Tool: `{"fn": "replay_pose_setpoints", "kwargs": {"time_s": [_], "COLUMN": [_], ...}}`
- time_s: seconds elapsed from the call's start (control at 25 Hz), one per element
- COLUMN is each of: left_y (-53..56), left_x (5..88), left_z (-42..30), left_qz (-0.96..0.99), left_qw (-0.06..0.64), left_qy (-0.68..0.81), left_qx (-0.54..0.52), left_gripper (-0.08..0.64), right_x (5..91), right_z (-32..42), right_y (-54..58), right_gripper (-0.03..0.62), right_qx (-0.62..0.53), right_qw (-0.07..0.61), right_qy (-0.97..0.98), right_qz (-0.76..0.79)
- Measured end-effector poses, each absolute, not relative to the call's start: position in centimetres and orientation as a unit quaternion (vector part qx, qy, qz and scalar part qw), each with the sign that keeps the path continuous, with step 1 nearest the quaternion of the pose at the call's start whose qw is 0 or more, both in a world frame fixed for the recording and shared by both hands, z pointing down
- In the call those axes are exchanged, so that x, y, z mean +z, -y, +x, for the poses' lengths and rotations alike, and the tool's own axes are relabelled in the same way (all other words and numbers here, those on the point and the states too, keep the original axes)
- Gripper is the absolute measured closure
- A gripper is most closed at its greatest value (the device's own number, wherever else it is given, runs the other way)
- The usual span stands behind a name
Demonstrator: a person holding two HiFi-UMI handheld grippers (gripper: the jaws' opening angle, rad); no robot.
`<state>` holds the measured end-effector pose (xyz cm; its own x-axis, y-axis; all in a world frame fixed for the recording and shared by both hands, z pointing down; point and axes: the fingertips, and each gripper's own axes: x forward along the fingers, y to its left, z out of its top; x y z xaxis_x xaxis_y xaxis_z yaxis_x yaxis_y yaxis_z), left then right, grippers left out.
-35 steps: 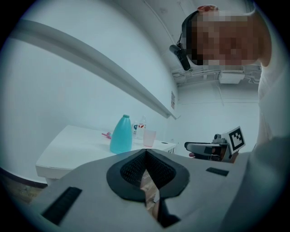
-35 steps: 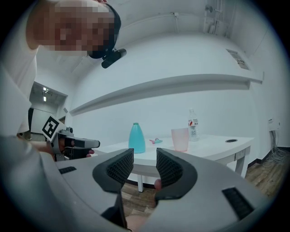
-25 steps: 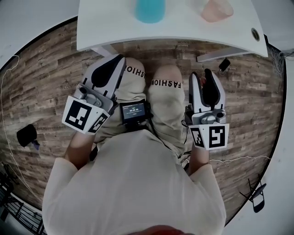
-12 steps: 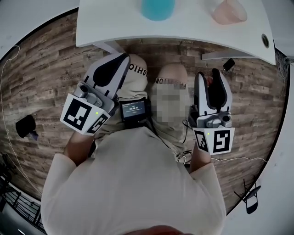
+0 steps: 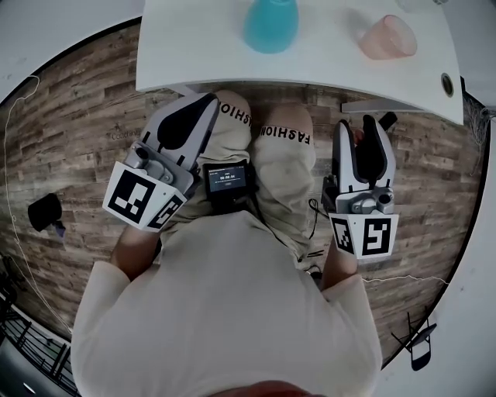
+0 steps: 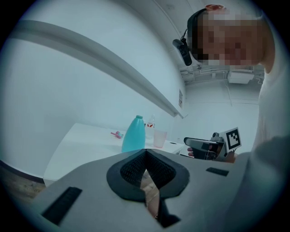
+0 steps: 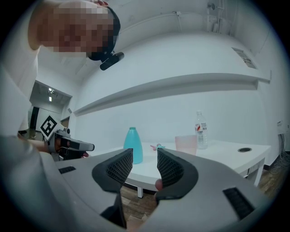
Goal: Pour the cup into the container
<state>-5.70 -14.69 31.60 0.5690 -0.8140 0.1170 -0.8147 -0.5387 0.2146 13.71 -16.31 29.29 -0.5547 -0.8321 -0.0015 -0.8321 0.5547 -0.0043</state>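
My left gripper (image 6: 145,153) has its jaws drawn together. The ribbed pads meet at the tip and nothing is caught between them. My right gripper (image 7: 145,159) is parted only narrowly and is empty, with the table edge and the floor showing through the gap. I hold both low over my lap, short of the white table (image 5: 194,54), and they point toward it. The left one sits over my left thigh and the right one just outside my right knee. Their marker cubes face up at the head camera. A small screen (image 5: 226,177) rests on my lap between the two grippers.

The cup (image 5: 387,36) is pale pink and translucent. It stands upright on the right part of the table, ahead of the right gripper and well apart from both claws. I cannot tell what it holds. The teal container (image 5: 271,23) is bottle-shaped with a narrow neck. It stands upright to the left of the cup, apart from it and nearer the middle of the table.

In the right gripper view a clear plastic bottle (image 7: 201,129) with a red label stands just behind the cup. A small pink item (image 7: 156,147) lies on the table between container and cup. A round cable hole (image 5: 446,83) sits in the table's near right corner. Wood-plank floor (image 5: 70,132) spreads under everything.
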Motion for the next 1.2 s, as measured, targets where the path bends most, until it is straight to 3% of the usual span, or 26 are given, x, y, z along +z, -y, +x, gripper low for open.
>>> {"fn": "replay_pose_setpoints", "kwargs": {"time_s": [0.4,1.2], "left_y": [14.3,14.3], "left_x": [30.0,26.2], "left_z": [-6.3,-5.3], "left_qz": [0.881,0.875], "left_qw": [0.104,0.059], "left_qy": [0.463,0.481], "left_qx": [-0.004,-0.009], "left_gripper": [0.548,0.548], "right_x": [27.9,25.4], "right_z": [13.2,19.9], "right_y": [15.9,23.3], "right_gripper": [0.433,0.34], "right_qx": [0.017,0.039], "right_qw": [-0.002,-0.07], "right_qy": [-0.882,-0.898], "right_qz": [-0.471,-0.432]}}
